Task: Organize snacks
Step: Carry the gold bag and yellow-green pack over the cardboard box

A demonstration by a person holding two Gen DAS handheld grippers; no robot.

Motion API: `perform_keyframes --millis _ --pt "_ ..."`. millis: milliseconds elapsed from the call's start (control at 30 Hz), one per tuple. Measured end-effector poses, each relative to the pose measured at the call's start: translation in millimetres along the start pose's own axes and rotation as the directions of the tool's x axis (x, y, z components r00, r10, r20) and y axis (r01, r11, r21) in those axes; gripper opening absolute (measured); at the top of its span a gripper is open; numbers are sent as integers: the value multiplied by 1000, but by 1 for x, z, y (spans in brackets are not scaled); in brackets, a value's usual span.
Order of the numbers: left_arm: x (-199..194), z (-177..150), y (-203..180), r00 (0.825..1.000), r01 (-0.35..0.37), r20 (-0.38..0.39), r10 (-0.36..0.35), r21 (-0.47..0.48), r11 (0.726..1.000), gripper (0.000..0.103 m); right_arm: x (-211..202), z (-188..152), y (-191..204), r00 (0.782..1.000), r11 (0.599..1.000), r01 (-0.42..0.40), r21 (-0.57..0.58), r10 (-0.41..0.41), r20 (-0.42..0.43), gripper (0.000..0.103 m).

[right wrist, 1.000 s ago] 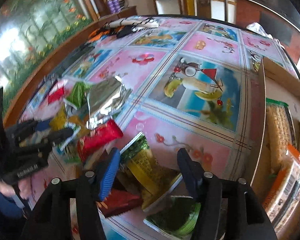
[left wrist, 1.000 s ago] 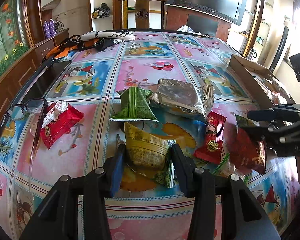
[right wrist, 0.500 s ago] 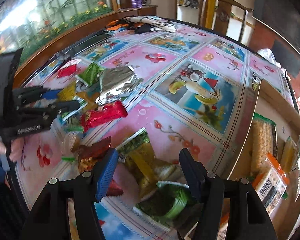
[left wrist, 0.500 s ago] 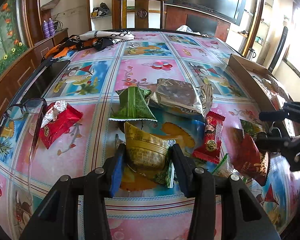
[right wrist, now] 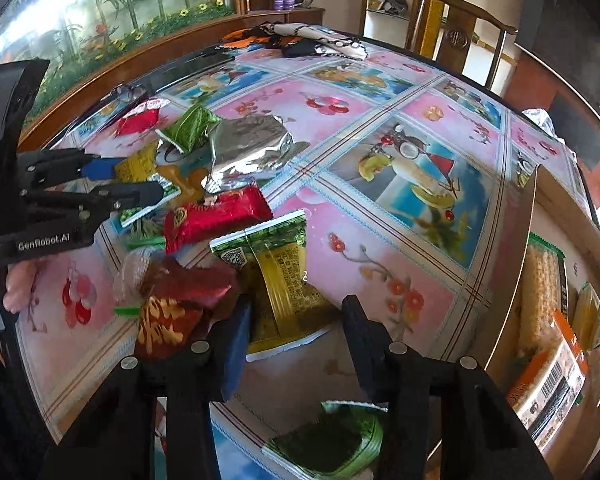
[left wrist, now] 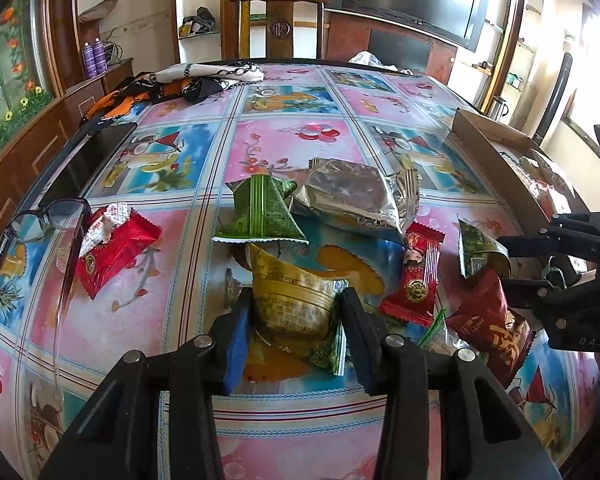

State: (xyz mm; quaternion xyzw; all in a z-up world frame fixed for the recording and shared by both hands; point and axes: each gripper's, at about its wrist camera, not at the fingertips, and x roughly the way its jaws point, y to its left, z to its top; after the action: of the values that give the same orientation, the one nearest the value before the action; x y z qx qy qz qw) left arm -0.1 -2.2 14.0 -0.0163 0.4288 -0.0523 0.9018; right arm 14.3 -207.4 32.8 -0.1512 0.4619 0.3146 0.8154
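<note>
Snack packets lie in a heap on the flowered tablecloth (left wrist: 292, 148). My left gripper (left wrist: 294, 312) is open, its fingers on either side of a yellow-green packet (left wrist: 292, 296) that lies on the table; it also shows in the right wrist view (right wrist: 140, 184). My right gripper (right wrist: 296, 320) is open over another yellow-green packet (right wrist: 276, 276), with a dark red packet (right wrist: 176, 312) by its left finger. In the left wrist view the right gripper (left wrist: 512, 256) sits at the right by that packet (left wrist: 476, 252). A silver foil pack (left wrist: 348, 196), a green packet (left wrist: 260, 212) and red packets (left wrist: 416, 276) lie between.
An open cardboard box (right wrist: 540, 216) with several packed snacks stands at the table's right side. Glasses (left wrist: 40, 220) and a red packet (left wrist: 112, 248) lie at the left. Cloth (left wrist: 188, 84) lies at the far end, a chair (left wrist: 278, 24) behind it. A green packet (right wrist: 332, 440) lies below my right gripper.
My right gripper has swung and come down closer over the yellow-green packet and dark red packet. My left gripper has stayed around its packet, fingers slightly closer.
</note>
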Motion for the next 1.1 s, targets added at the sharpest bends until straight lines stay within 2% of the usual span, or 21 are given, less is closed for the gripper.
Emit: perform_keyframes --millis 200,367,600,933,1100 --pt "-7 1 1 999 10 32 -10 -4 1000 40 -13 6 -22 997 992 13 124 -22 77 48" --pt "-9 1 1 999 7 39 -7 -3 1000 36 -24 9 -45 989 969 6 249 -42 139 48" --pt "-9 1 1 999 3 44 -3 -5 1000 34 -37 8 -64 978 936 -11 352 -63 199 48" --pt "-16 9 3 998 44 55 -42 -47 998 34 -60 -6 -109 956 853 -35 520 -122 265 48" --pt "-24 24 -16 995 74 73 -72 -13 997 34 -74 -18 -134 945 800 -42 599 -162 283 48"
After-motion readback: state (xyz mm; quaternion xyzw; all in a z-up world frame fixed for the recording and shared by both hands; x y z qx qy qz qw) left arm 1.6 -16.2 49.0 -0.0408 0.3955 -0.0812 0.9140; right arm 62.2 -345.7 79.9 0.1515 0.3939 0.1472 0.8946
